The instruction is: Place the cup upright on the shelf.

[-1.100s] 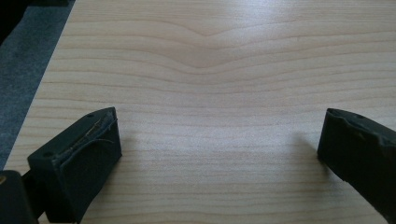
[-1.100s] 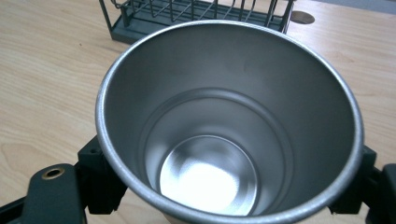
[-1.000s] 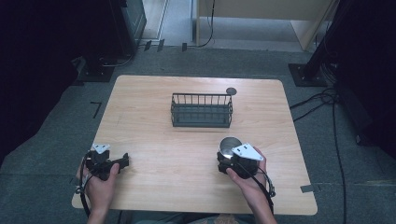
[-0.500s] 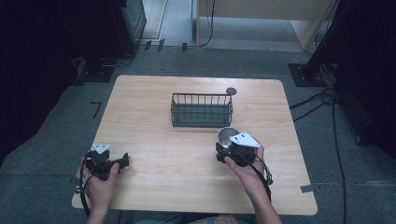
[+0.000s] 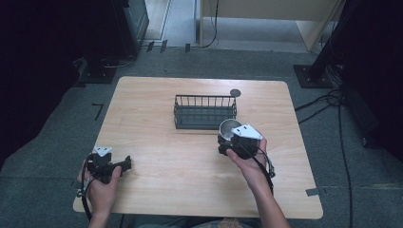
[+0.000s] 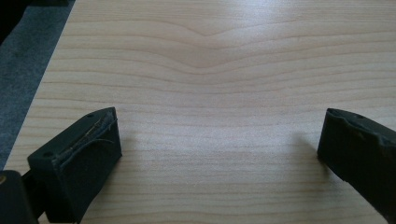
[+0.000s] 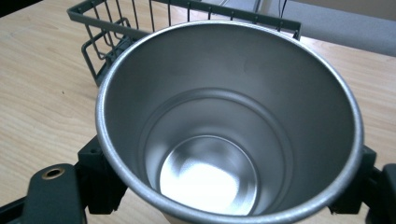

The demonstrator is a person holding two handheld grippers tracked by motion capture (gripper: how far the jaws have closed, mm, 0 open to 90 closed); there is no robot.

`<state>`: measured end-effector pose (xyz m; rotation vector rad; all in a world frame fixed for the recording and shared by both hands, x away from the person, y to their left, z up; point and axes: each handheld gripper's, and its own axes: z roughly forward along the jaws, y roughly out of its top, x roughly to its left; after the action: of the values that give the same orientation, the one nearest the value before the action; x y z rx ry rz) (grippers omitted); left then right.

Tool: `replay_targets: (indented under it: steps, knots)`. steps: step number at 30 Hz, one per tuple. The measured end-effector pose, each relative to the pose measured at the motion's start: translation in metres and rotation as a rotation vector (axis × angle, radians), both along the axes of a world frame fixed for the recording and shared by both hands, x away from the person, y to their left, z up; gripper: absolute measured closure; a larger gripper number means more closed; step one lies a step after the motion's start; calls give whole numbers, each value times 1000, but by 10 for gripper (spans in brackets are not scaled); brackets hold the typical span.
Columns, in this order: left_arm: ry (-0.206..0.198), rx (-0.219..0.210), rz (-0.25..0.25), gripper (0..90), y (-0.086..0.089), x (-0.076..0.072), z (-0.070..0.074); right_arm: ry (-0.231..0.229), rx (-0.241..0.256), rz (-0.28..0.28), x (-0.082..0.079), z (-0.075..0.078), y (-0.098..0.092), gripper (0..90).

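Observation:
A shiny empty steel cup (image 5: 229, 127) stands upright between the jaws of my right gripper (image 5: 226, 138), which is shut on its sides. In the right gripper view I look down into the cup (image 7: 224, 121), with the right gripper (image 7: 229, 186) clamped low around it. The cup is just in front of the right end of a dark wire basket (image 5: 204, 98), whose corner (image 7: 140, 18) rises behind the cup. My left gripper (image 5: 124, 165) rests near the table's front left corner. The left gripper (image 6: 219, 154) is open wide over bare wood.
A small dark round disc (image 5: 235, 92) lies on the wooden table (image 5: 157, 142) behind the basket's right end. Cables and dark equipment stands sit on the grey floor around the table.
My right gripper has carried the cup forward and a little left, from the table's front right up to the basket. The left gripper has stayed put.

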<state>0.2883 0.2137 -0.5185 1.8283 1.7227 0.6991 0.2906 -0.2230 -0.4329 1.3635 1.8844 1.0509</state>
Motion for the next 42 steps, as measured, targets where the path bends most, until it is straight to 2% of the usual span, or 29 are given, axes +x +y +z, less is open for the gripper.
replay_targets:
  steps: [16,21,31,42]
  knots:
    - [-1,-1,0,0,0,0,0,-19,-14,13,31,19,11,182]
    - [-3,-4,3,0,0,0,0,-24,-26,2,42,25,14,182]
    - [0,-1,1,0,0,0,0,-42,-17,-10,62,39,17,181]
    - [0,-2,1,0,0,0,0,-63,-9,-39,86,48,15,181]
